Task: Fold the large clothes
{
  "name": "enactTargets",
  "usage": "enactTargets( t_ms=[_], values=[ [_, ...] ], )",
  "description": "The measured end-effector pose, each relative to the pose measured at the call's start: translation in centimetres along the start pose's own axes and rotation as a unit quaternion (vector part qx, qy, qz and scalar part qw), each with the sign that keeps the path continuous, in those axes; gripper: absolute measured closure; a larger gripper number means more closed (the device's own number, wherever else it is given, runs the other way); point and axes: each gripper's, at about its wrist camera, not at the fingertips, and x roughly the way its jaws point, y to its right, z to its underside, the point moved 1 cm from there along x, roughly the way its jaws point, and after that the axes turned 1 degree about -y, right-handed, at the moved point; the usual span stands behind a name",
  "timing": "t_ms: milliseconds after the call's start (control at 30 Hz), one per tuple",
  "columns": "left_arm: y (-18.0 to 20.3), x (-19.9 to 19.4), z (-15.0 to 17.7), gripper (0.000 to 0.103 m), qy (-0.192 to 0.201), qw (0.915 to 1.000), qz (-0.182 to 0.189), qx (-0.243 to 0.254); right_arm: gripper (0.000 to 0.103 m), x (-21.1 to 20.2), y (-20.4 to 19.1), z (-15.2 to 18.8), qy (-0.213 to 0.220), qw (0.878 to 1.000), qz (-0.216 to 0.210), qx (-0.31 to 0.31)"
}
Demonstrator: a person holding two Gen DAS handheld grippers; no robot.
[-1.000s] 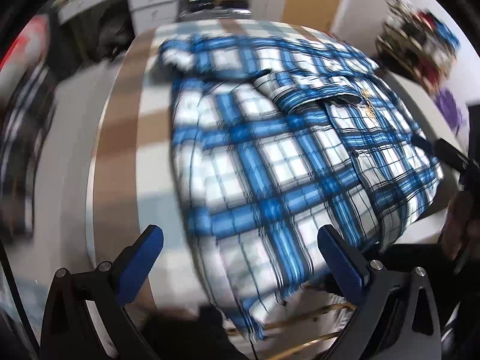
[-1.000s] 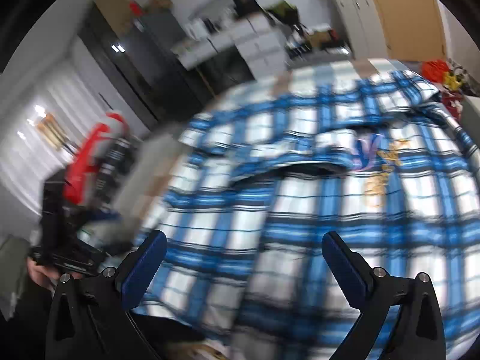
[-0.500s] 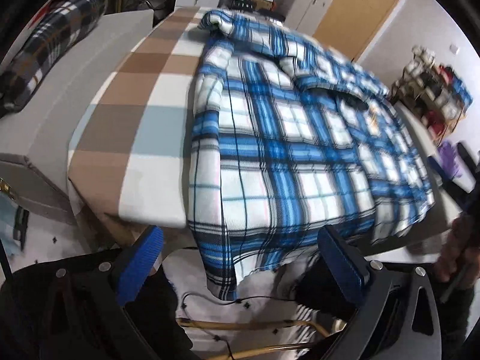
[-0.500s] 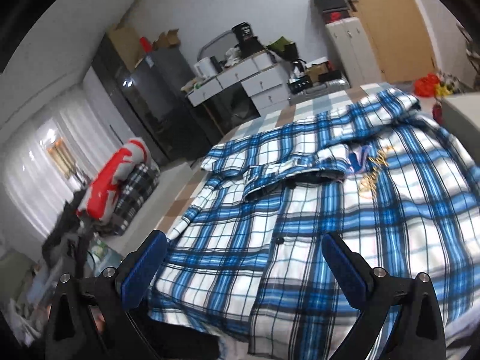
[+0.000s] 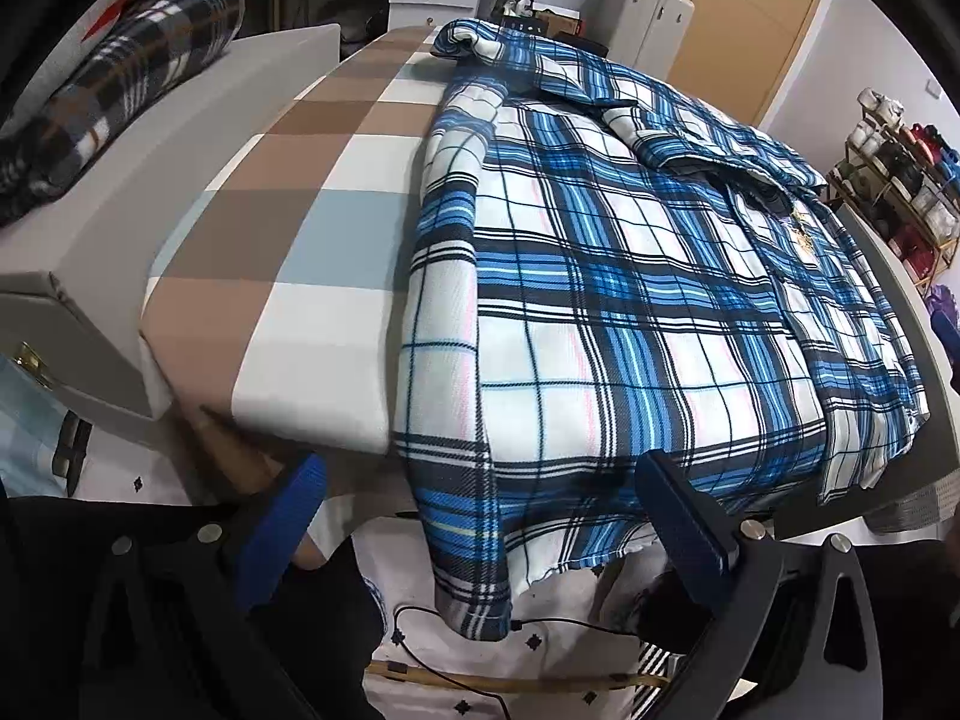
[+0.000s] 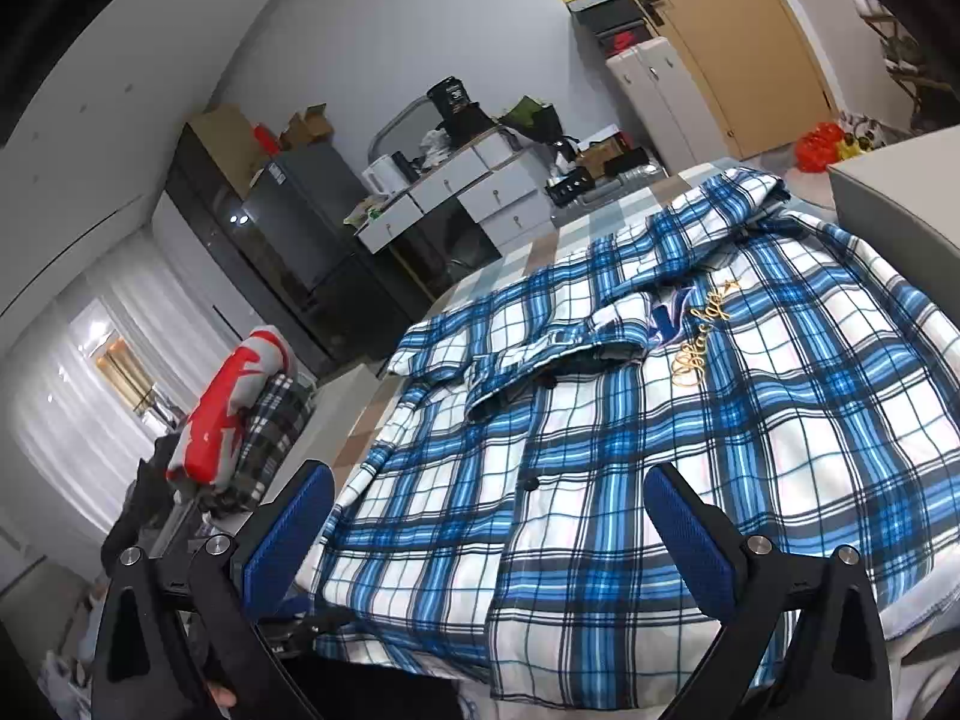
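A large blue and white plaid shirt [image 5: 630, 276] lies spread front-up on a table covered with a brown, white and pale blue checked cloth [image 5: 312, 192]. Its hem and one sleeve hang over the near edge. The shirt also shows in the right wrist view [image 6: 660, 432], with gold lettering on the chest. My left gripper [image 5: 480, 516] is open and empty, just off the table's near edge in front of the hanging sleeve. My right gripper [image 6: 489, 522] is open and empty above the shirt's lower front.
A folded dark plaid blanket [image 5: 120, 78] lies on a grey surface left of the table. White drawers [image 6: 474, 192] and a dark cabinet [image 6: 288, 228] stand behind. A shelf of small items [image 5: 900, 180] is at the right. A cable [image 5: 540, 624] lies on the floor below.
Both grippers have drawn back and away from the shirt, and more of the table and room shows. The earlier blur is gone. Both stay open.
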Motion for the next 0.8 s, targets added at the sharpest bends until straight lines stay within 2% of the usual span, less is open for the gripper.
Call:
enactTargets(
  t_ms=[100,167,233,400,467,533,567,600,633,667,700,800],
  values=[
    [0.2,-0.1,0.0,0.003,0.009,0.9999,-0.003,0.007,0.000,0.3,-0.2,0.1,-0.004,1.000,0.007,-0.008],
    [0.4,0.1,-0.2,0.003,-0.006,0.9998,0.019,0.007,0.000,0.4,-0.2,0.2,-0.006,1.000,0.009,-0.009],
    [0.7,0.3,-0.3,0.010,-0.015,0.9993,0.034,0.006,0.000,0.6,-0.3,0.3,-0.007,1.000,0.013,-0.013],
    [1.0,0.8,-0.1,0.013,-0.023,0.9995,0.019,0.013,0.000,0.9,0.1,0.5,-0.014,1.000,0.024,-0.011],
    [1.3,0.9,0.0,0.019,-0.029,0.9993,0.015,0.017,0.000,0.9,0.3,0.6,-0.015,0.999,0.027,-0.008],
    [1.3,1.4,0.2,0.032,-0.046,0.9987,0.017,0.017,0.000,0.9,0.5,0.6,-0.016,0.999,0.028,-0.005],
    [1.3,1.6,0.2,0.035,-0.051,0.9984,0.016,0.016,0.000,0.9,0.6,0.6,-0.016,0.999,0.028,-0.004],
    [1.3,1.9,0.3,0.047,-0.059,0.9980,0.016,0.016,0.000,0.9,0.6,0.6,-0.015,1.000,0.027,-0.003],
    [1.3,2.0,0.4,0.075,-0.065,0.9976,0.019,0.018,0.000,0.8,0.7,0.6,-0.015,1.000,0.026,-0.002],
    [1.4,2.3,0.5,0.089,-0.077,0.9966,0.019,0.022,0.000,0.8,0.7,0.6,-0.015,1.000,0.026,-0.002],
    [1.5,2.4,0.6,0.096,-0.080,0.9964,0.016,0.024,0.000,0.8,0.7,0.5,-0.015,1.000,0.025,-0.002],
    [1.9,1.8,0.9,0.096,-0.072,0.9965,0.029,0.031,0.000,0.7,0.6,0.5,-0.013,1.000,0.019,-0.002]
  ],
)
